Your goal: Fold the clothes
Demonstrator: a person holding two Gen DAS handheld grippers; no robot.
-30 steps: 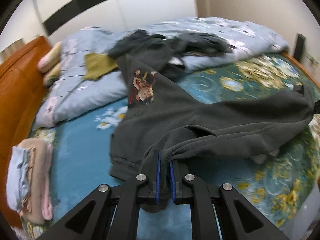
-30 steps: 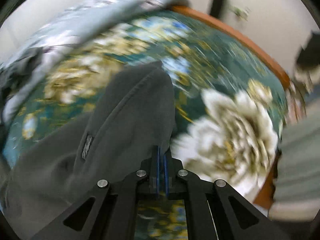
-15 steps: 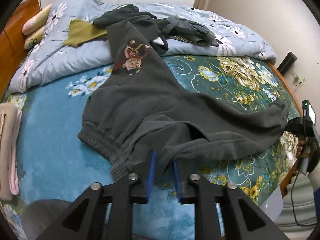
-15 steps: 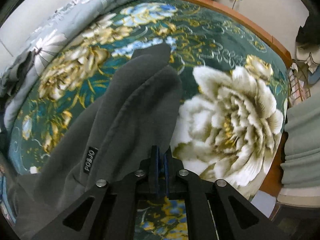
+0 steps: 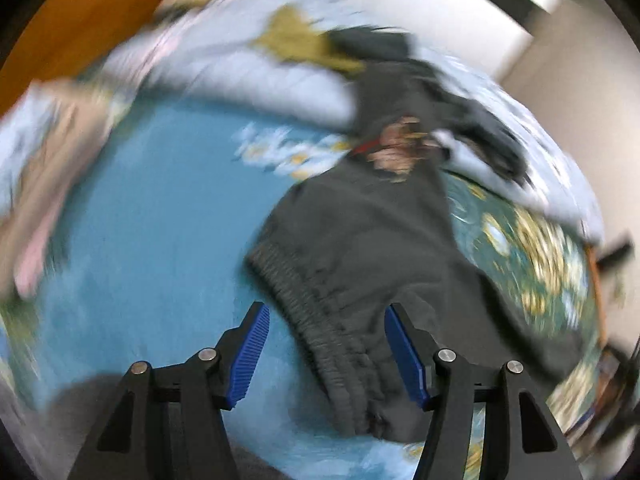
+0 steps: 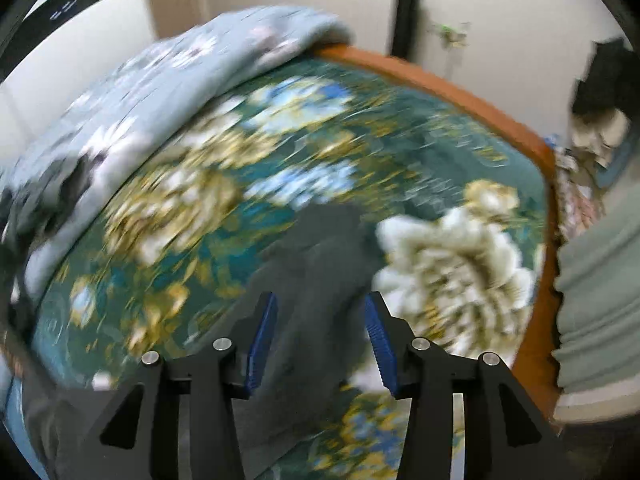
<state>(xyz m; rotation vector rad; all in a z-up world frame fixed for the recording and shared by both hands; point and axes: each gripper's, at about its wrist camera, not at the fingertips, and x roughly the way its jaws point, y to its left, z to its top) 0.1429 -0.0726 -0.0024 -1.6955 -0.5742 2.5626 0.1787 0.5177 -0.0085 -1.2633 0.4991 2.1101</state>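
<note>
The big bed has a blue and green flower cover. The dark gray pants lie flat on it, waistband near the left gripper and leg end by the right gripper. Both grippers' fingers are spread wide, holding nothing.

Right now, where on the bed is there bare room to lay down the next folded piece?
The plain blue sheet is bare between the grey trousers and the folded pink pile. The flowered green stretch beyond the trouser leg also looks bare. The quilt is crowded with loose clothes.
</note>
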